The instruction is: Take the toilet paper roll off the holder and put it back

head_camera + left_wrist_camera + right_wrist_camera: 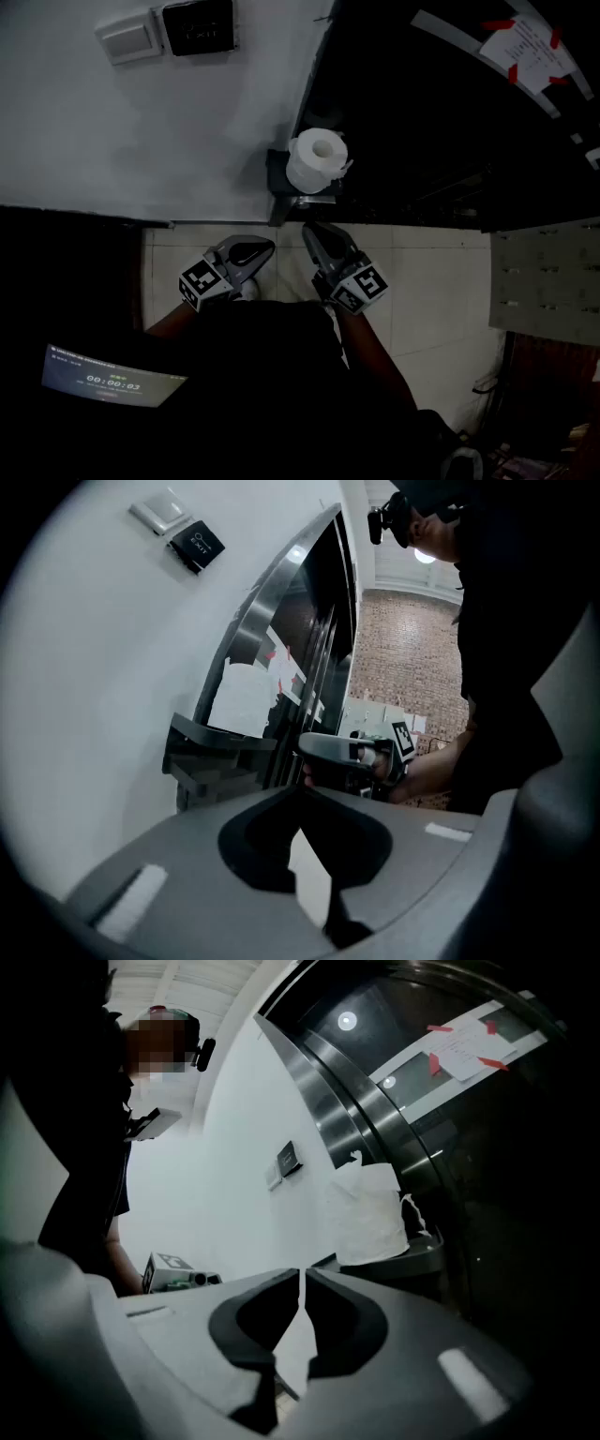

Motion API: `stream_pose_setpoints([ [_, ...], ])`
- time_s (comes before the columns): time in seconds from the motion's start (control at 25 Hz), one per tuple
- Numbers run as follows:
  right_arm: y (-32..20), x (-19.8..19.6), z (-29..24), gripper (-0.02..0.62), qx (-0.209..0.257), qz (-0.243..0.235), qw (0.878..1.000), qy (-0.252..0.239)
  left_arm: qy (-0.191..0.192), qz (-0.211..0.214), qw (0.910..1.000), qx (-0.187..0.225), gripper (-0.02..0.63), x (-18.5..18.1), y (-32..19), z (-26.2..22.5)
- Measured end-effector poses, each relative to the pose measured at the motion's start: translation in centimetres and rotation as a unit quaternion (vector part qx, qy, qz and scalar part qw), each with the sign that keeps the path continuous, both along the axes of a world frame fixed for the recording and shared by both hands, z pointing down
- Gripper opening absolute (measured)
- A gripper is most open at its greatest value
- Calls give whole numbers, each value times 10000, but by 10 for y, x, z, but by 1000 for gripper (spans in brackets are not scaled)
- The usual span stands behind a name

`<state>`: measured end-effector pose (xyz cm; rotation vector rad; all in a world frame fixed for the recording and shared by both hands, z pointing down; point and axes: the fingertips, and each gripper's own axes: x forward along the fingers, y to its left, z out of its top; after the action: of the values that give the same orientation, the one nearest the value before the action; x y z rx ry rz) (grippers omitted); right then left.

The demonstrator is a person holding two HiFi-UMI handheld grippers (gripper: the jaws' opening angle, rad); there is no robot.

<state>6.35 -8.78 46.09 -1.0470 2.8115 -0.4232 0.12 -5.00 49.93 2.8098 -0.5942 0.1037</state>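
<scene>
A white toilet paper roll stands upright on a dark holder fixed at the corner of the white wall. The roll also shows in the left gripper view and in the right gripper view, resting on the holder's round base. Both grippers hang below the holder, a short way off it. My left gripper is shut with nothing in it. My right gripper is shut and empty too, its jaws meeting at a thin seam.
A white wall with a switch plate and a black panel lies left of the holder. A dark glass door with a taped paper lies right. Below are tiled floor and a lit screen.
</scene>
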Motion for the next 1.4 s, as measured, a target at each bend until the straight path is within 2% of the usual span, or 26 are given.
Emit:
stream_pose_setpoints([
  [0.16, -15, 13, -11, 23, 67, 371, 9993, 29, -10, -2, 10000, 9, -8, -1, 0, 0],
  [0.36, -29, 21, -26, 91, 304, 671, 9968, 303, 3, -12, 10000, -9, -8, -3, -1, 0],
  [0.6, -52, 33, -36, 305, 278, 965, 9939, 458, 7, -7, 10000, -3, -8, -3, 0, 0],
  [0.72, -68, 31, -47, 459, 240, 1118, 9919, 545, 12, -10, 10000, -4, -8, -4, 0, 0],
  [0.8, -79, 26, -54, 505, 226, 1138, 9915, 592, 22, -32, 10000, -17, -8, -5, 0, 1],
  [0.96, -100, 16, -64, 540, 228, 1188, 9896, 782, 38, -30, 10000, -26, -8, -5, 1, 2],
  [1.4, -137, -12, -59, 548, 44, 1315, 9812, 1412, 73, -141, 9999, -58, -8, -13, 0, 3],
])
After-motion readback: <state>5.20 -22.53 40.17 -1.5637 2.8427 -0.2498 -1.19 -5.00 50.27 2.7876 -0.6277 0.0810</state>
